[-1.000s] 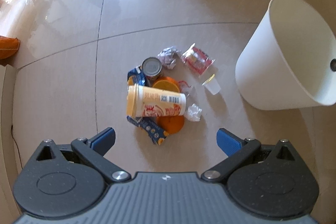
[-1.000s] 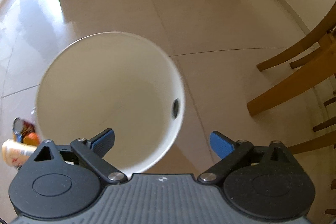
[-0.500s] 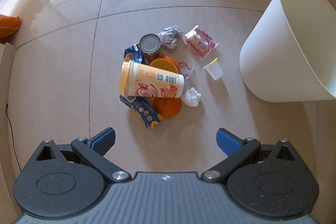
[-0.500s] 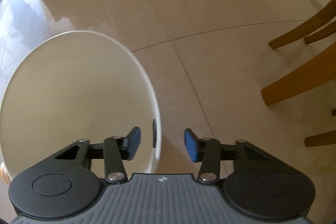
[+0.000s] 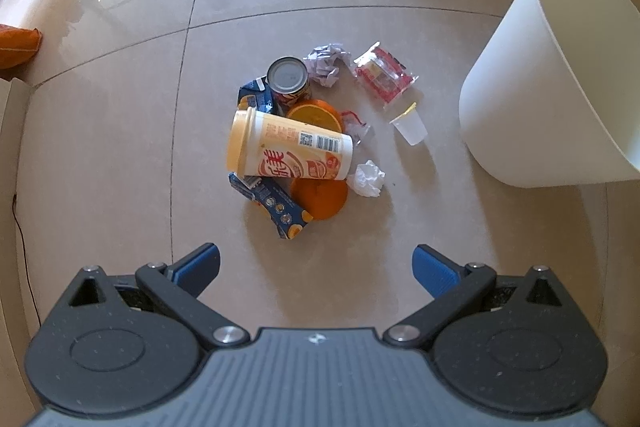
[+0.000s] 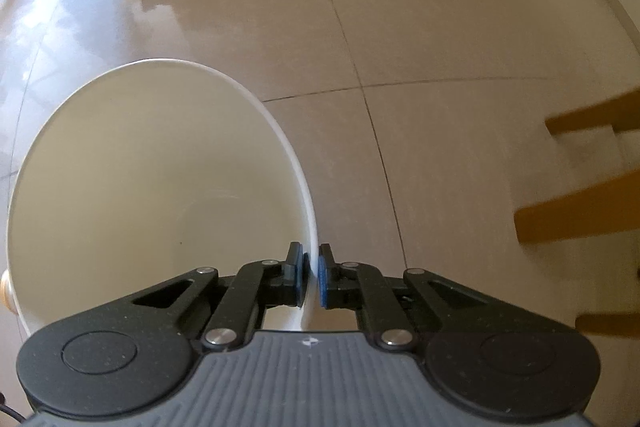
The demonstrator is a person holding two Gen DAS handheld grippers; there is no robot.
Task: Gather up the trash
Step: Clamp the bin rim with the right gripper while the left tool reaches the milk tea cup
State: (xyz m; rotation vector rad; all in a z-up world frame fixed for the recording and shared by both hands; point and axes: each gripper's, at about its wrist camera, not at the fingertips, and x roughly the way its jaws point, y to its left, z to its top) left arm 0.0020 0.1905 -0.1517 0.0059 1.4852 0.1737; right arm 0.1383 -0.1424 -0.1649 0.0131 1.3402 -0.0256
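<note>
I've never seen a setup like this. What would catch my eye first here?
A heap of trash lies mid-floor, topped by a big yellow cup on its side, a can upright behind it. To its right stands a white bin. The right gripper is shut on the bin's rim, while the left gripper hangs open above the heap.

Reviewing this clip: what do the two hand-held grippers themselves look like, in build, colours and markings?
Both look identical. The left hand-held gripper and right hand-held gripper each have a grey ribbed body bearing a small white emblem, two round black speckled housings, black linkage arms with silver pivot screws, and fingers faced with ribbed blue pads. No hands or sleeves show in either view.
</note>
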